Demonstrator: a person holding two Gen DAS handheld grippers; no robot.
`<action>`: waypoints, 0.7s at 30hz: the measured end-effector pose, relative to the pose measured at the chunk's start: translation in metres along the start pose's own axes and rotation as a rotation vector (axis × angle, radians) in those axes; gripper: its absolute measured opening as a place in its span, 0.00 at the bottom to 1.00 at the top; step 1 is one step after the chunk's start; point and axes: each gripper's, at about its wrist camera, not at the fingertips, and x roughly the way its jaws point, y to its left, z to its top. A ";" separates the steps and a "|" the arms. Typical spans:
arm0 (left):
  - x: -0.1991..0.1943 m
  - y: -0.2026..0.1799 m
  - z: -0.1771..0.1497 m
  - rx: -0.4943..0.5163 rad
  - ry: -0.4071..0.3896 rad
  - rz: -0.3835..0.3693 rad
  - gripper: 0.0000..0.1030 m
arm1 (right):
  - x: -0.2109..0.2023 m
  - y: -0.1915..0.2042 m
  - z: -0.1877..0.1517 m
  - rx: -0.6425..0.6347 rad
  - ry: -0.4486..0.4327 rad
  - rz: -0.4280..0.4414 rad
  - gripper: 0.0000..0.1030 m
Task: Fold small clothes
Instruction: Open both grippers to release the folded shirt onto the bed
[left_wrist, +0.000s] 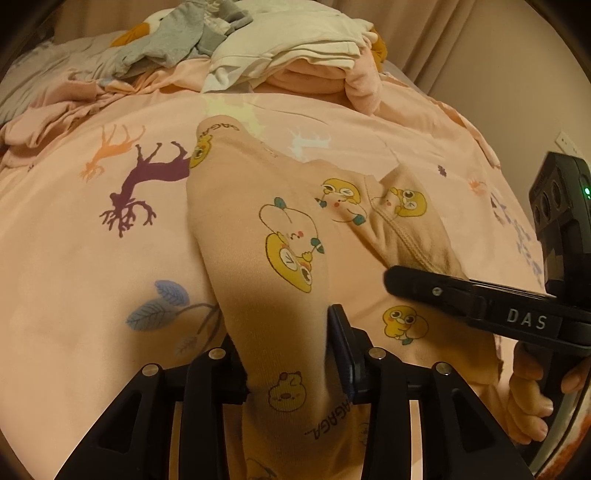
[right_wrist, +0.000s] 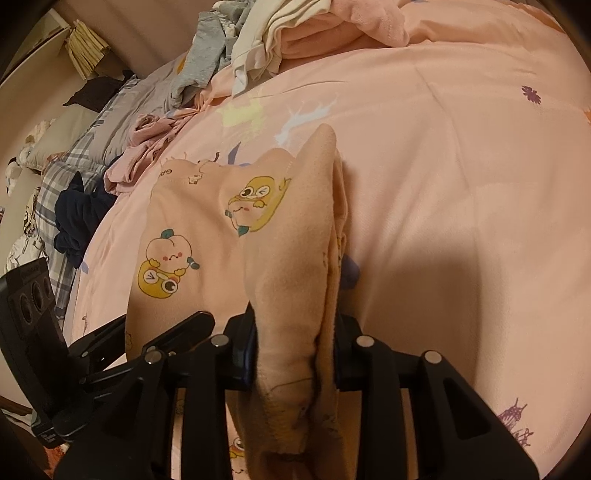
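Observation:
A small peach garment (left_wrist: 258, 206) printed with yellow cartoon ducks lies on the pink bedspread (left_wrist: 74, 240). My left gripper (left_wrist: 288, 354) is shut on a folded length of it near the front edge. My right gripper (right_wrist: 295, 354) is shut on another bunched edge of the same garment (right_wrist: 288, 258), which rises in a ridge between its fingers. In the left wrist view the right gripper (left_wrist: 480, 299) sits at the right, over the garment. In the right wrist view the left gripper (right_wrist: 155, 343) sits at the lower left.
A pile of folded cream and pink clothes (left_wrist: 295, 48) and grey clothes (left_wrist: 173, 37) lies at the far side of the bed. Loose pink (right_wrist: 147, 147) and dark navy clothes (right_wrist: 81, 218) and a plaid sheet (right_wrist: 62, 177) lie at the left. Curtains hang behind.

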 end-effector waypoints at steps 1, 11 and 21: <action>-0.004 0.002 0.001 -0.012 0.010 0.002 0.39 | -0.004 0.001 0.001 0.000 -0.001 -0.007 0.31; -0.078 -0.006 0.009 0.043 -0.146 0.128 0.30 | -0.071 0.026 0.007 -0.117 -0.147 -0.039 0.18; -0.057 -0.040 -0.017 0.139 -0.086 0.120 0.29 | -0.051 0.038 -0.017 -0.152 -0.071 0.006 0.15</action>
